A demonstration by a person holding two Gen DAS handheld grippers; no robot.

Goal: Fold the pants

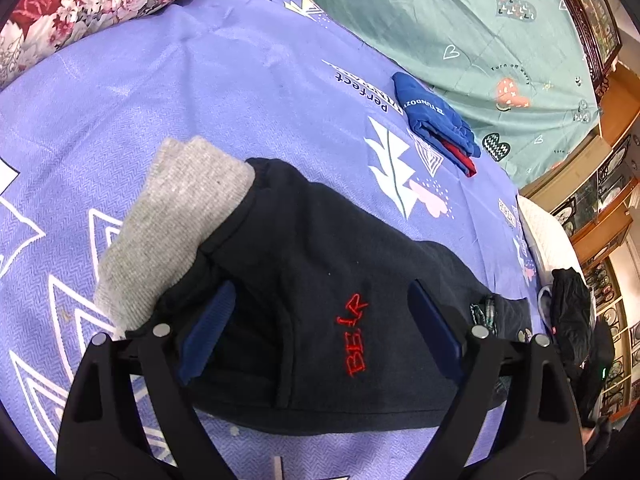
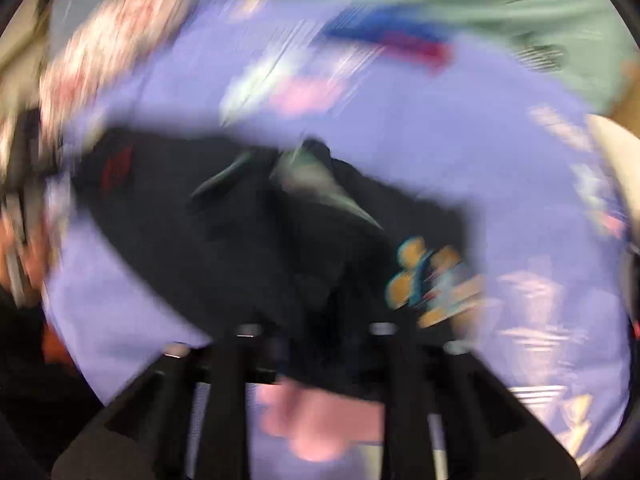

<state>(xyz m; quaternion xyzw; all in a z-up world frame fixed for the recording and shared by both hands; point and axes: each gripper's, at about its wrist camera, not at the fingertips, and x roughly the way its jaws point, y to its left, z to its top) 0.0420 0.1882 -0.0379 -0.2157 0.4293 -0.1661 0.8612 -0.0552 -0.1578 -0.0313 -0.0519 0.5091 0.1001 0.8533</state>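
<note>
The black pants (image 1: 320, 280) lie folded on the lilac printed bedsheet (image 1: 200, 80), toward its near edge, with grey ribbed cuffs (image 1: 176, 232) sticking out at the fold's left end and red stitched letters (image 1: 354, 336) on the top layer. The left gripper (image 1: 320, 332) hangs over the pants with its jaws spread wide; its blue pads (image 1: 208, 328) stand to either side of the red letters, and whether they touch the cloth cannot be told. A folded blue garment (image 1: 436, 120) with a red layer under it lies well apart, at the far edge of the sheet where a green quilt (image 1: 480, 20) with hearts begins. A floral pillow (image 1: 80, 4) sits at the sheet's far left corner, and a dark bundle of clothing (image 1: 572, 312) lies off its right edge. The right wrist view is badly smeared: the right gripper (image 2: 316, 344) has its jaws partly drawn in, with black pants fabric (image 2: 240, 240) right in front of and between them, but whether they pinch it cannot be told.
</note>
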